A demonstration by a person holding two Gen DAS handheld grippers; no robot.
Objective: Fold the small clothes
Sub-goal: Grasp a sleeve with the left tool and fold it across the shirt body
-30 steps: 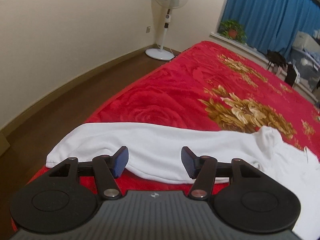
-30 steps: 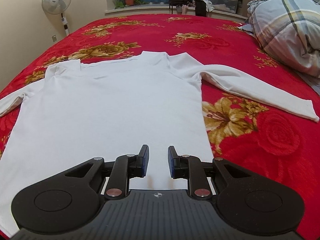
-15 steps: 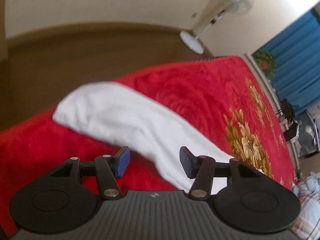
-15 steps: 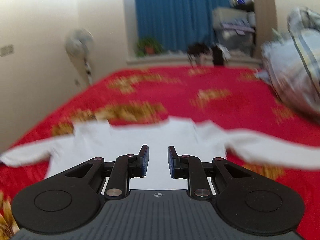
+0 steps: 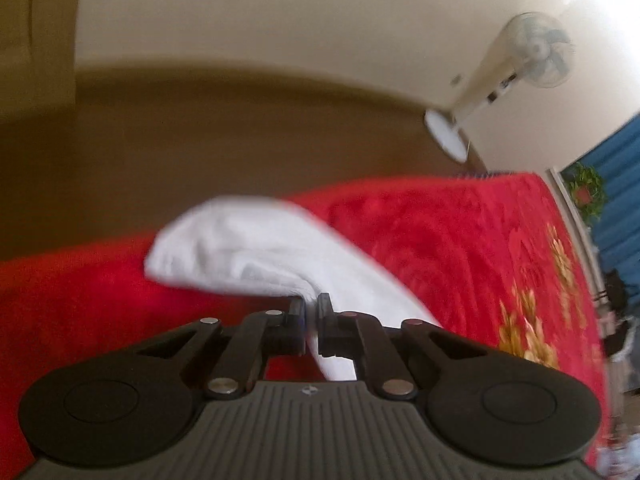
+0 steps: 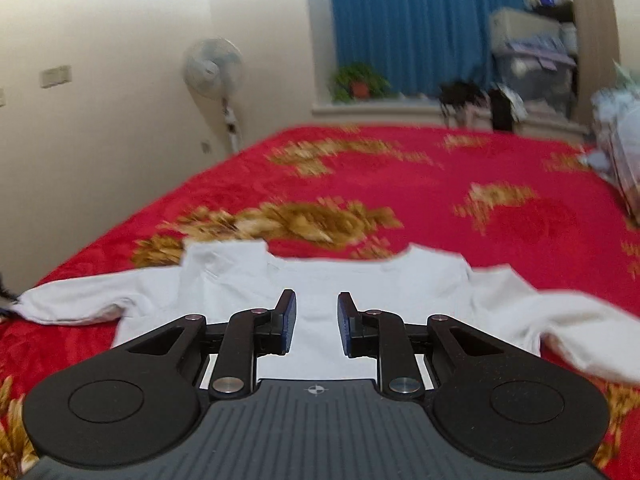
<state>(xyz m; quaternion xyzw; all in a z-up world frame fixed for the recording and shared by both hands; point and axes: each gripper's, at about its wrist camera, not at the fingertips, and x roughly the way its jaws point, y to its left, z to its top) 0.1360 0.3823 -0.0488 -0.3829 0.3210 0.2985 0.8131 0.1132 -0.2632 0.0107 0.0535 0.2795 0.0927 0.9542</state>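
Note:
A white long-sleeved shirt (image 6: 240, 276) lies flat on the red flowered blanket (image 6: 400, 184), collar away from me and both sleeves spread out. In the left wrist view its left sleeve (image 5: 248, 248) runs to the bed's edge. My left gripper (image 5: 311, 304) is shut on that sleeve a little back from the cuff, and the cloth bunches at the fingertips. The right gripper (image 6: 316, 308) hovers over the chest of the shirt, open by a narrow gap with nothing between its fingers. The right sleeve (image 6: 560, 320) lies off to the right.
Brown floor (image 5: 200, 140) drops away just past the bed's left edge. A standing fan (image 6: 214, 64) is by the wall. A potted plant (image 6: 360, 80), blue curtain and storage boxes (image 6: 532, 60) are at the far end. Plaid bedding (image 6: 624, 140) is piled at the right.
The left gripper rolled, dropped onto the sleeve and closed on it. The right gripper rose and tipped up towards the collar, its gap unchanged.

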